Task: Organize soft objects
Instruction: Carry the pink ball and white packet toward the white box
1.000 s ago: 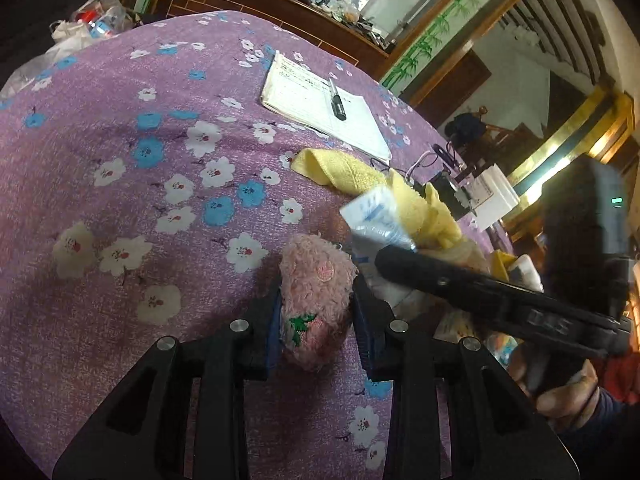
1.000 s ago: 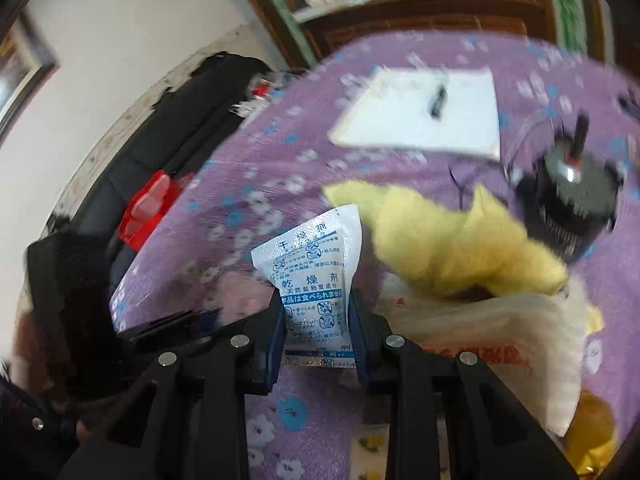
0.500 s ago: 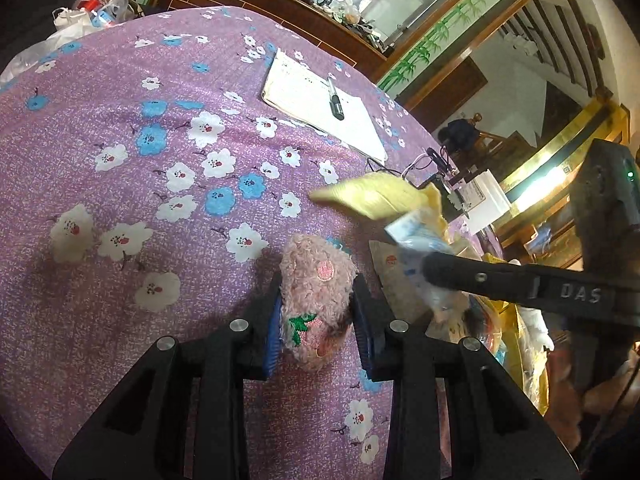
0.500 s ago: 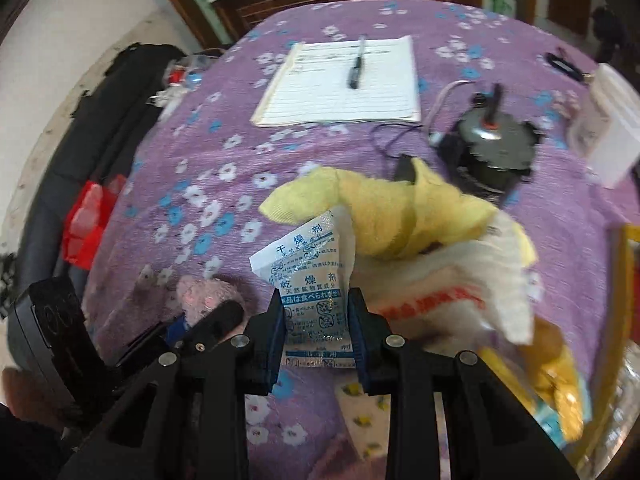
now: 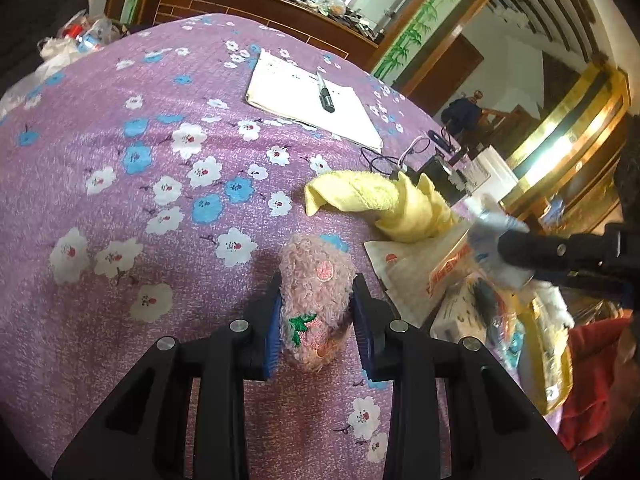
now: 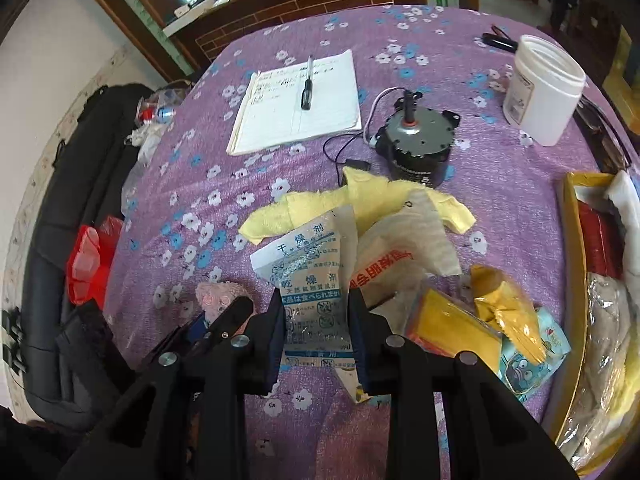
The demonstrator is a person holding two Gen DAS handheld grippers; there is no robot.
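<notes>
Both wrist cameras look steeply down, close over the purple tablecloth (image 5: 120,184); both catch the yellow cloth (image 6: 376,200).

Left gripper (image 5: 316,328): two matte black fingers, angular struts with triangular cut-outs, blue ribbed pads (image 5: 273,332) on inner faces. Round silver screw heads along each finger, two per side. Right gripper (image 6: 316,324): same build, black struts, dark blue pads, four silver screws. From left wrist view, right gripper seen side-on at right edge: slim black bar, small silver screw, bulky black body behind it.
</notes>
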